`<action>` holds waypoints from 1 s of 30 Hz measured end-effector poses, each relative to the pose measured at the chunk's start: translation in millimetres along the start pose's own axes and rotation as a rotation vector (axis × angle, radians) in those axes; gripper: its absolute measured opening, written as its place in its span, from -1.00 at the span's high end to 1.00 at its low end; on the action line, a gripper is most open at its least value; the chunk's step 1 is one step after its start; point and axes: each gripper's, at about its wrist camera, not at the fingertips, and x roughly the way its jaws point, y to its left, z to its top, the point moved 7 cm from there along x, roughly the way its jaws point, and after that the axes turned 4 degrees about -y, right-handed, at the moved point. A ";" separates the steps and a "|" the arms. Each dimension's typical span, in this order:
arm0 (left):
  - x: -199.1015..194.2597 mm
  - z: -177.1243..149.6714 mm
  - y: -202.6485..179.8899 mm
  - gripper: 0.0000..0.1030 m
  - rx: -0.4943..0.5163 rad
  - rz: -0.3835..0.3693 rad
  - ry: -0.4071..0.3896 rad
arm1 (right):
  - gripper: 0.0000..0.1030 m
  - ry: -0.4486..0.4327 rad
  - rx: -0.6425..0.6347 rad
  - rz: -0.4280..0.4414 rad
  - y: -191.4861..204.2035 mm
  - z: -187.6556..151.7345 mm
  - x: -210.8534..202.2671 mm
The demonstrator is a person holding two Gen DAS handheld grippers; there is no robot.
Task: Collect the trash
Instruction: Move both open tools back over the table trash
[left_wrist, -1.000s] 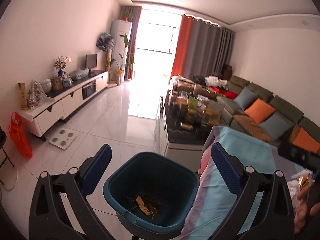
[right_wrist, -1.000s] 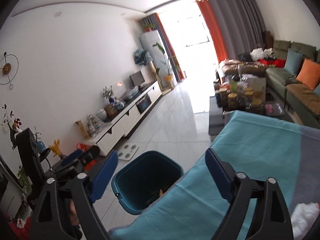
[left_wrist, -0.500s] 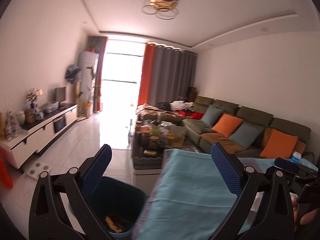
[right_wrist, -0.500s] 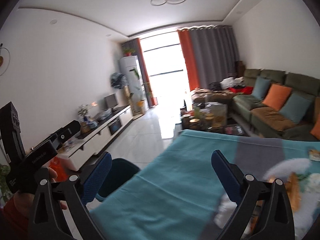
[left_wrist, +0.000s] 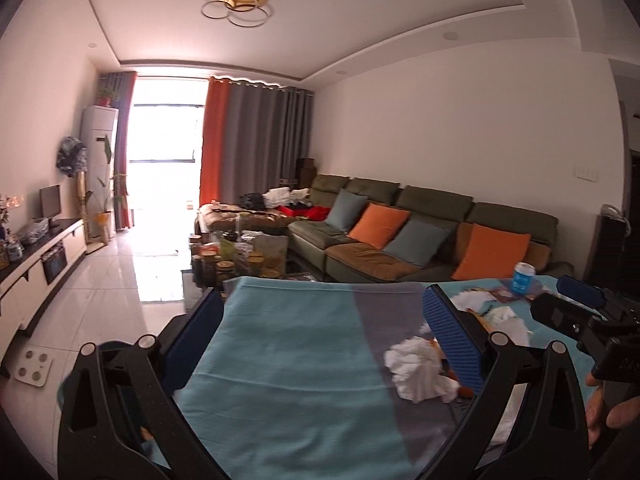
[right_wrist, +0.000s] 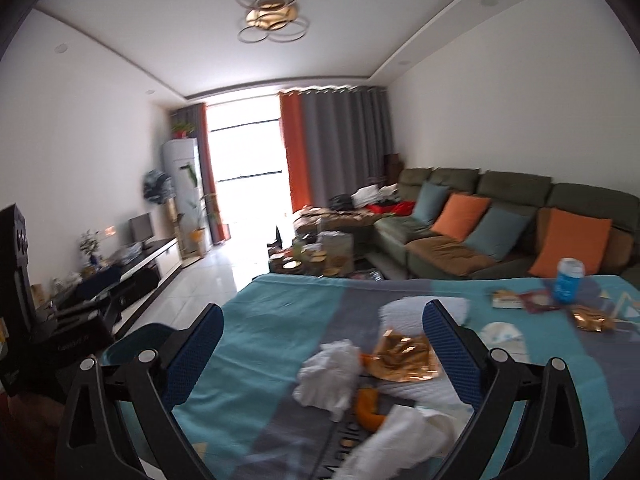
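My left gripper (left_wrist: 322,330) and right gripper (right_wrist: 322,344), jaws apart (nothing held), hover over the teal tablecloth (right_wrist: 280,312); crumpled tissue (right_wrist: 330,376) lies between the right's fingers.

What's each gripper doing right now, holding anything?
Left gripper: open, empty, over the tablecloth.
Right gripper: open, empty, above the crumpled tissue.

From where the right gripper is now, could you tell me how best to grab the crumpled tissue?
Pinch the crumpled tissue across its raised middle, coming straight down from above. It lies loose on the cloth, so the open right gripper can probably straddle it.
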 end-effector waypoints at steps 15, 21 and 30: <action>10.4 -28.2 -44.7 -0.89 -0.013 -0.139 0.052 | -0.87 0.012 0.051 -0.155 -36.7 -24.4 -34.8; 5.7 -30.6 -43.0 -0.89 -0.012 -0.150 0.058 | -0.87 0.035 0.069 -0.180 -37.2 -35.2 -43.9; -6.8 -26.0 -37.2 -0.89 -0.015 -0.169 0.053 | -0.87 0.059 0.077 -0.193 -33.3 -42.3 -48.9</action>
